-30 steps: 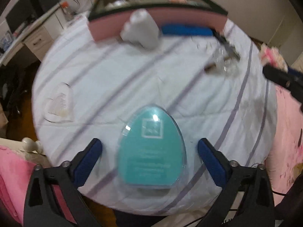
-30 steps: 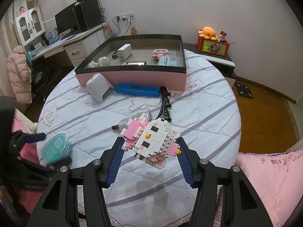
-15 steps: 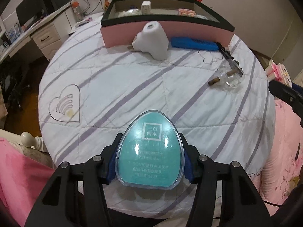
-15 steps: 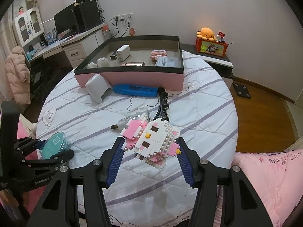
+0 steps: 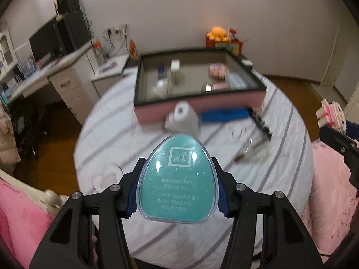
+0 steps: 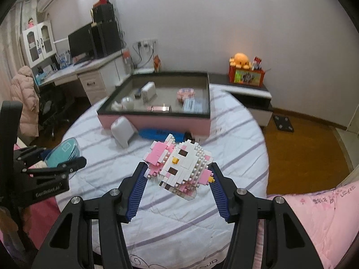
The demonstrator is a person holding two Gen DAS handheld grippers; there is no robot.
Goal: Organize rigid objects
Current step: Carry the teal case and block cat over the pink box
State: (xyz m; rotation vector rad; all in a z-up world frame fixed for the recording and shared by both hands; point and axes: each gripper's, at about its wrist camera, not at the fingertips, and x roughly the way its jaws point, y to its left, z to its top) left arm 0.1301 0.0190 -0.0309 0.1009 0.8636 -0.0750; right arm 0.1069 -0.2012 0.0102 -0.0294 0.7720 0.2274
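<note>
Both grippers had risen since the earlier frames, lifting their loads clear of the striped table (image 6: 235,139). At lower centre of the left wrist view, the left gripper (image 5: 177,186) had its jaws clamped on the teal egg-shaped case (image 5: 177,179), held above the table's near edge. Beyond it, at upper centre, sat the pink-sided tray (image 5: 197,83), with a white device (image 5: 182,117) and a blue case (image 5: 224,114) just before it. In the right wrist view, the right gripper (image 6: 178,172) gripped the pink-and-white block figure (image 6: 179,163) at centre frame.
</note>
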